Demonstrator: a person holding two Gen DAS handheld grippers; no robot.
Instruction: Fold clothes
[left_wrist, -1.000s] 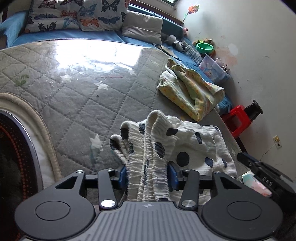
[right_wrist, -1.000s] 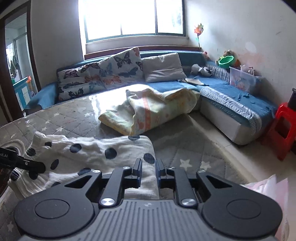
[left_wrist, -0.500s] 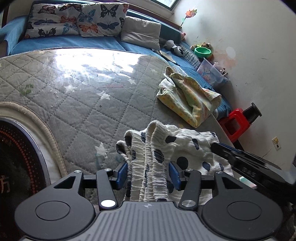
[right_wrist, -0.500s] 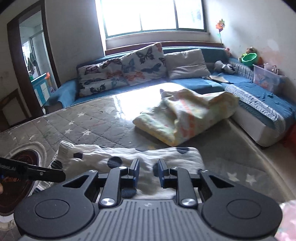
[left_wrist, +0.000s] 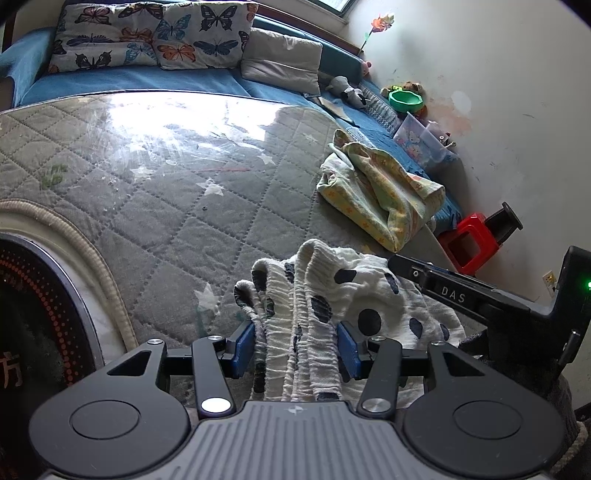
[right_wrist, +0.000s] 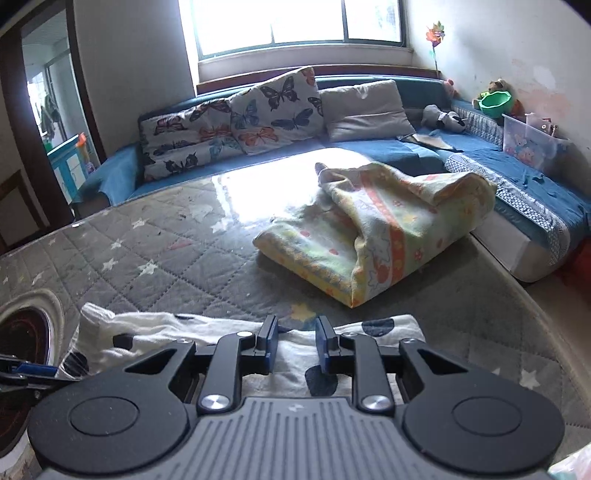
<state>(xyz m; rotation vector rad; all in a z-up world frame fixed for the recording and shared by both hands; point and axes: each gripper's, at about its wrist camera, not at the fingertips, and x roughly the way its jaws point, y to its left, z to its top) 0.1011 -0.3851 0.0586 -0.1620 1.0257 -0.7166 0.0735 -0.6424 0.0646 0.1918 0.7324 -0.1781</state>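
A white garment with dark blue dots (left_wrist: 347, 291) lies bunched on the grey quilted table (left_wrist: 177, 206). My left gripper (left_wrist: 297, 345) has its jaws open around the gathered elastic end of it. My right gripper (right_wrist: 295, 339) is open just above the garment's other end (right_wrist: 376, 326), with nothing held between its pads. The right gripper's black arm shows in the left wrist view (left_wrist: 461, 291) over the garment. A folded yellow patterned cloth (right_wrist: 376, 236) lies farther back on the table.
A round dark cooktop with a cream rim (left_wrist: 33, 325) sits at the table's left. A blue sofa with butterfly cushions (right_wrist: 258, 110) runs behind the table. A red stool (left_wrist: 469, 243) stands on the floor at the right by the wall.
Both grippers have opened wider. The right gripper has let go of the dotted garment's edge and lifted slightly. The left gripper's jaws have loosened around the gathered end.
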